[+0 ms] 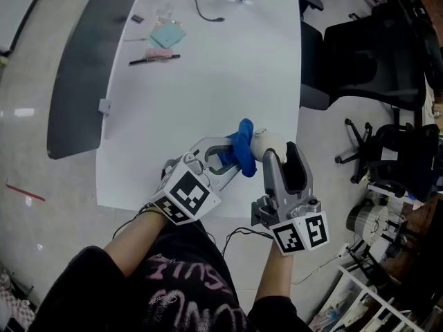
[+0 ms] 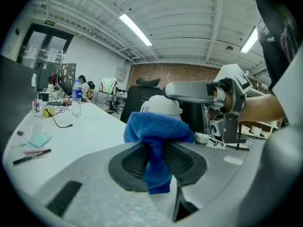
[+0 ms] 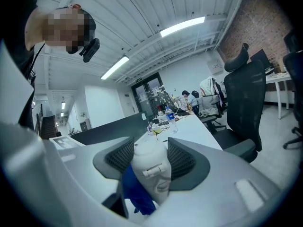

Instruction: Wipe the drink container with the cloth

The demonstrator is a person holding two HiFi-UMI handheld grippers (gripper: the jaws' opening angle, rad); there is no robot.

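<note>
Between the pads of the right gripper point(image 3: 149, 161) the white drink container point(image 3: 151, 171) is clamped on both sides. Immediately left of it, the left gripper point(image 2: 158, 161) pinches the blue cloth point(image 2: 158, 126), whose folded top lies against the container. Both grippers hang above the near right corner of the white table point(image 1: 208, 81), close to its edges. Ahead of them, open tabletop runs to a pen point(image 1: 154, 59) and a cable point(image 1: 208, 9). Right of the right gripper, beyond the table edge, stand office chairs point(image 1: 367, 54).
</note>
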